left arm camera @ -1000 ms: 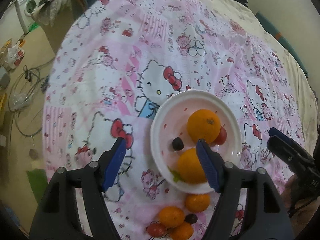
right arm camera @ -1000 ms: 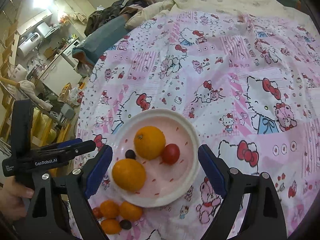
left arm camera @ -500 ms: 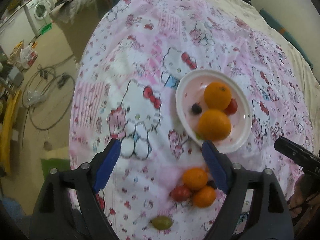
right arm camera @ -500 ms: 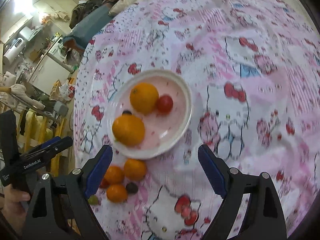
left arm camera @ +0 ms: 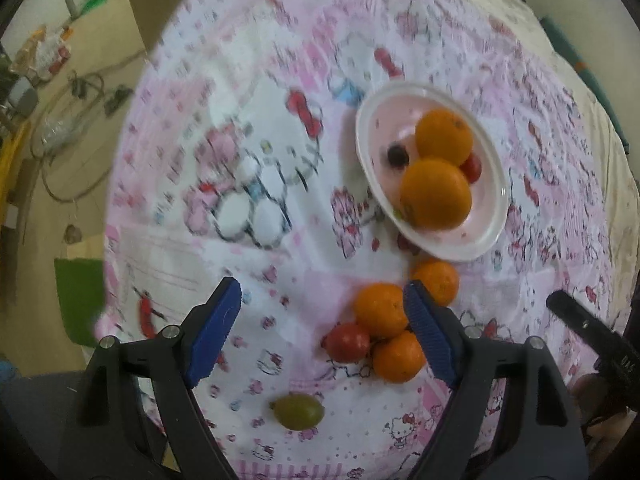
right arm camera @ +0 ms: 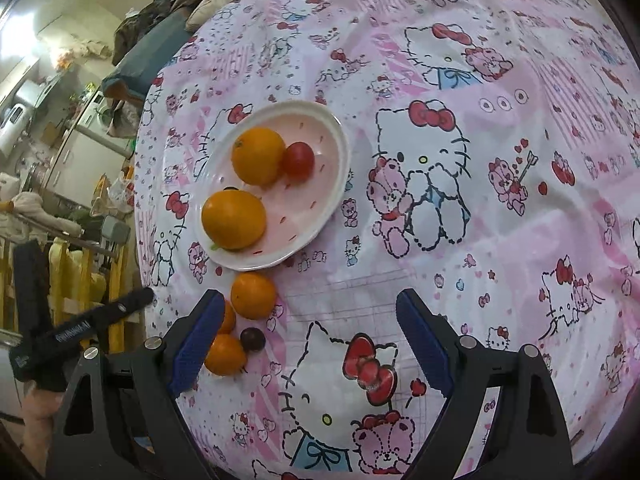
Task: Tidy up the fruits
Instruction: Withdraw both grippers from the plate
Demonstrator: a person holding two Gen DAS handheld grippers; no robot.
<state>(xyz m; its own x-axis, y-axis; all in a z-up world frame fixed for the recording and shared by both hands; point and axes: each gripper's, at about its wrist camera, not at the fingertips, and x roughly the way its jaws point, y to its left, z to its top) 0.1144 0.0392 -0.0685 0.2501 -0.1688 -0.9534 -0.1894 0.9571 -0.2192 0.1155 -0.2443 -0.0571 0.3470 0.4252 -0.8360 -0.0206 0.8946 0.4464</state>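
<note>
**Fruit on plate and cloth, both tongs open and empty**

Cloth (right arm camera: 500, 240): pink and white cartoon-cat print, covers the whole work surface. The left wrist view is motion-blurred over its upper left part.

Plate (right arm camera: 336, 168): white rim, pink centre with small red flecks, lies flat on the cloth. It holds 2 oranges, 1 nearer (right arm camera: 234, 219) and 1 farther (right arm camera: 259, 155), touching or nearly so. A red tomato (right arm camera: 298, 161) sits against the farther orange. A dark grape (left arm camera: 397, 155) lies on the plate beside the oranges; in the right wrist view only its top edge shows behind the nearer orange.

Loose fruit on the cloth, just off the near rim of the plate: 3 small oranges in a cluster, at (left arm camera: 436, 282), (left arm camera: 381, 310) and (left arm camera: 398, 356). A second red tomato (left arm camera: 347, 342) touches that cluster. A second dark grape (right arm camera: 253, 339) sits beside them. A green grape (left arm camera: 298, 411) lies apart, nearer the camera.

Left tongs (left arm camera: 322, 332): jaws spread wide, holding nothing, above the cloth with the right pad overlapping the loose cluster in view.

Right tongs (right arm camera: 310, 340): jaws spread wide, holding nothing, above bare cloth; the loose cluster lies at its left pad.
</note>
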